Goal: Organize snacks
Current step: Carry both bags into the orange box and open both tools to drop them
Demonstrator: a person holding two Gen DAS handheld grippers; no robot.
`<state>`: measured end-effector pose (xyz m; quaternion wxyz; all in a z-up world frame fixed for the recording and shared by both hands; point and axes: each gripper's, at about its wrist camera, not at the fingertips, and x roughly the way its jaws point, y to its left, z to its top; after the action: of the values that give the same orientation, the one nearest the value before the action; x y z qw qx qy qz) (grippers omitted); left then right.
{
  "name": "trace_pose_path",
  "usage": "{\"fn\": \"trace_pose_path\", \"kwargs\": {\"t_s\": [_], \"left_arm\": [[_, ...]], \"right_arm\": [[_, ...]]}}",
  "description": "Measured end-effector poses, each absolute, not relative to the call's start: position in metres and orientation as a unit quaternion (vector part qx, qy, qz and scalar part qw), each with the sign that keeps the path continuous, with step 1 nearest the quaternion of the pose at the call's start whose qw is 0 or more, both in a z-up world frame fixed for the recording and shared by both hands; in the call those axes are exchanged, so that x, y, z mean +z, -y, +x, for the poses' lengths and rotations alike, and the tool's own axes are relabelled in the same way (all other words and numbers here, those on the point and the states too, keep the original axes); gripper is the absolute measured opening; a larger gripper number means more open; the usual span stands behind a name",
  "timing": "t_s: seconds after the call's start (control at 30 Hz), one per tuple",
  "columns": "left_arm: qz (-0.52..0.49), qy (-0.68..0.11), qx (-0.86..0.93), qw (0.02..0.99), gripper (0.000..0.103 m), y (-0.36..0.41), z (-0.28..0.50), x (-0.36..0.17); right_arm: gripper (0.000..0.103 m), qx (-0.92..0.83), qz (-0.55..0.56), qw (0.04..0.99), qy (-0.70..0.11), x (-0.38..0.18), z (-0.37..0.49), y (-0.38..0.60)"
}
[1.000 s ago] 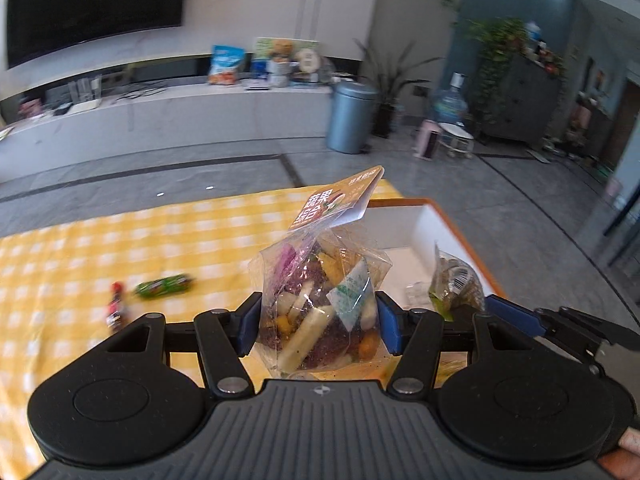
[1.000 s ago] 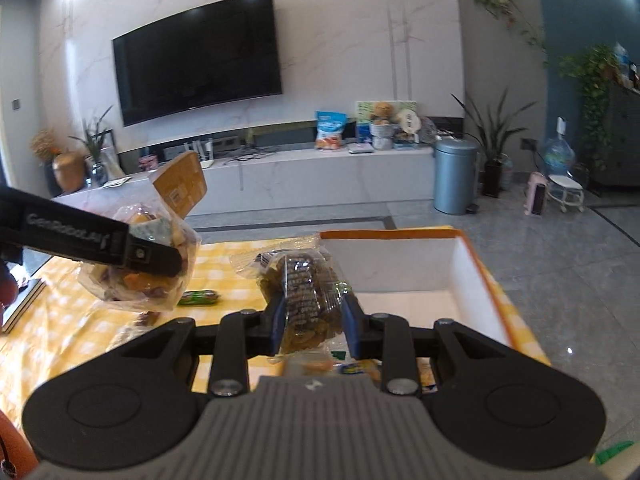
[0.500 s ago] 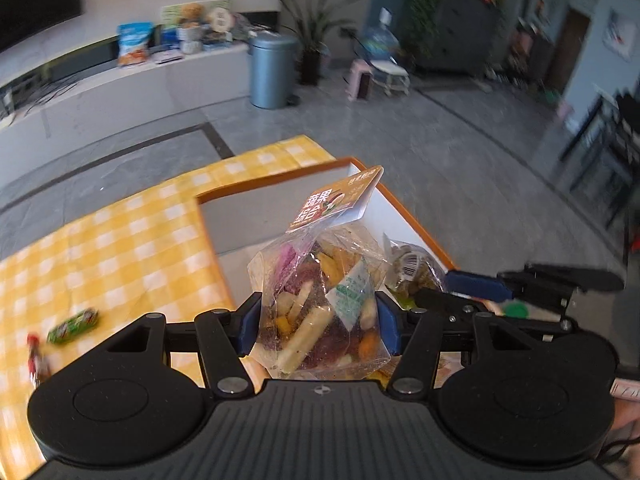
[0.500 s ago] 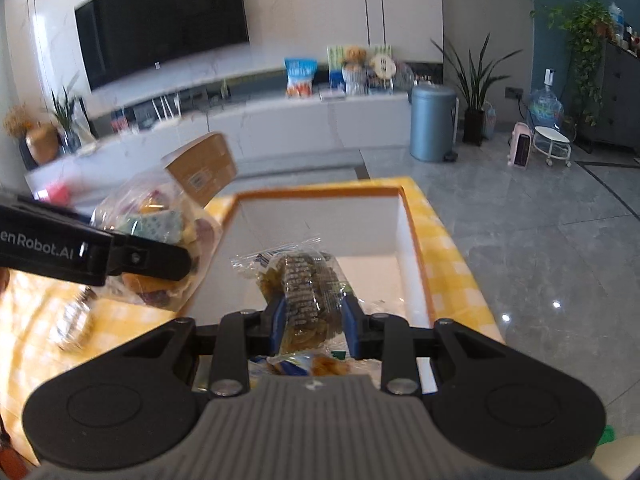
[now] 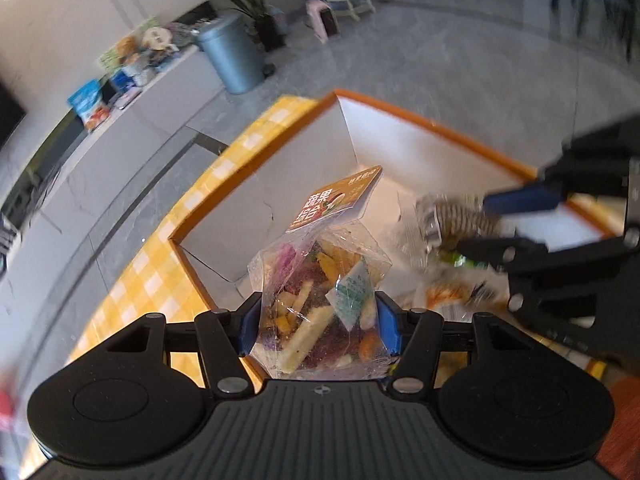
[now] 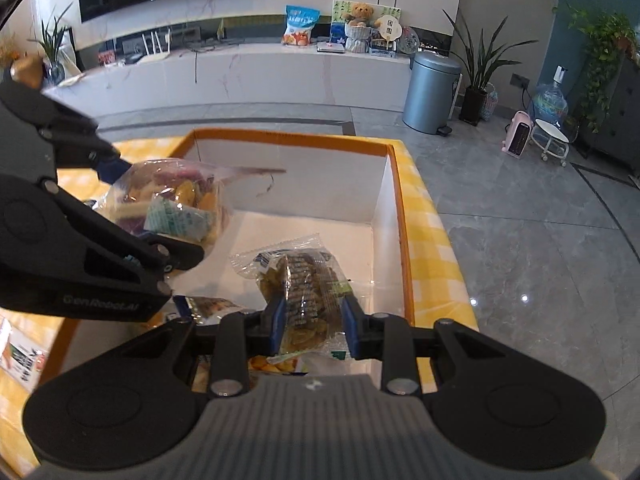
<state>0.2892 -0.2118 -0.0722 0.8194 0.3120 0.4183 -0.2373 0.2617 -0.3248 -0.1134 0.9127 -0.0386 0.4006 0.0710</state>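
Observation:
My left gripper is shut on a clear bag of mixed dried fruit and vegetable chips with an orange header card, held over the left side of the white box with an orange rim. That bag also shows in the right wrist view. My right gripper is shut on a clear packet of dark and yellow snacks, held low inside the box. The right gripper and its packet appear blurred in the left wrist view.
The box stands on a yellow checked tablecloth at the table's right end. Other snack packets lie on the box floor near me. Another packet lies on the cloth to the left. Grey tiled floor lies beyond the table.
Both grippers have moved forward and down over the box, each holding its bag. The right packet has sunk lower inside the box; the left bag now hangs over the box's left wall.

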Motion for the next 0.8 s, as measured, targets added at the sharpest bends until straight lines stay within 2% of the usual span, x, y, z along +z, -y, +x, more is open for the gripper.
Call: {"fn": "trace_pose_path", "kwargs": {"t_s": [0.37,0.6,0.8], "left_arm": [[0.382,-0.444,-0.245,0.772,0.067,0.224,0.296,-0.103],[0.399,-0.435,-0.245,0.769,0.078,0.225,0.295,-0.107],[0.407,-0.411,-0.252,0.776,0.078,0.223,0.291,-0.098]], "right_arm": [[0.029,0.075,-0.064,0.901,-0.424,-0.129,0.279,0.315],[0.029,0.076,-0.07,0.897,-0.429,-0.13,0.286,0.314],[0.029,0.074,-0.083,0.893,-0.436,-0.134,0.29,0.309]]}}
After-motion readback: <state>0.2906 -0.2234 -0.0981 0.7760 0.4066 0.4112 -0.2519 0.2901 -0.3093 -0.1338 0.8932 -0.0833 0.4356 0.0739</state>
